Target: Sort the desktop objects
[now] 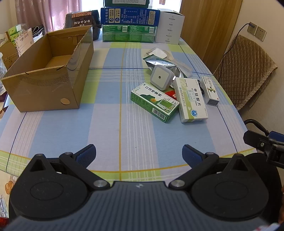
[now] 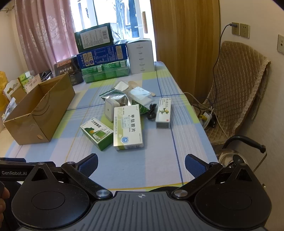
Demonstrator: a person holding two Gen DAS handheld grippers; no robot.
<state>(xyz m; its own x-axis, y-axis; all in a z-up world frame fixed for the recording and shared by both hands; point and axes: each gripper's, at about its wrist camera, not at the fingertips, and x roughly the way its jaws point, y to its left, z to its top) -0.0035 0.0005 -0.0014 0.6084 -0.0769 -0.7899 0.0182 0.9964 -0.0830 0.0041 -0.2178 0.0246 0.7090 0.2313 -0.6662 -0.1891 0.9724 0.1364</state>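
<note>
An open cardboard box (image 1: 48, 71) (image 2: 39, 110) stands at the table's left, nothing visible inside. To its right lies a cluster: a green medicine box (image 1: 154, 103) (image 2: 96, 132), a long white medicine box (image 1: 190, 100) (image 2: 127, 127), a small white box (image 1: 210, 90) (image 2: 164, 112), a square grey night light (image 1: 160, 77) (image 2: 111, 106), foil pouches (image 1: 168, 64) (image 2: 115, 97) and a black cable (image 2: 151, 111). My left gripper (image 1: 139, 155) is open over the near table edge, nothing between its fingers. My right gripper (image 2: 141, 164) is open too, short of the long white box.
Stacked cartons, a blue box (image 1: 130, 15), green packs (image 1: 129, 32) and a white box (image 1: 169, 26), line the table's far edge. A padded chair (image 1: 246, 71) and a kettle (image 2: 232, 158) stand to the right, off the table. Checked cloth (image 1: 115, 124) covers the table.
</note>
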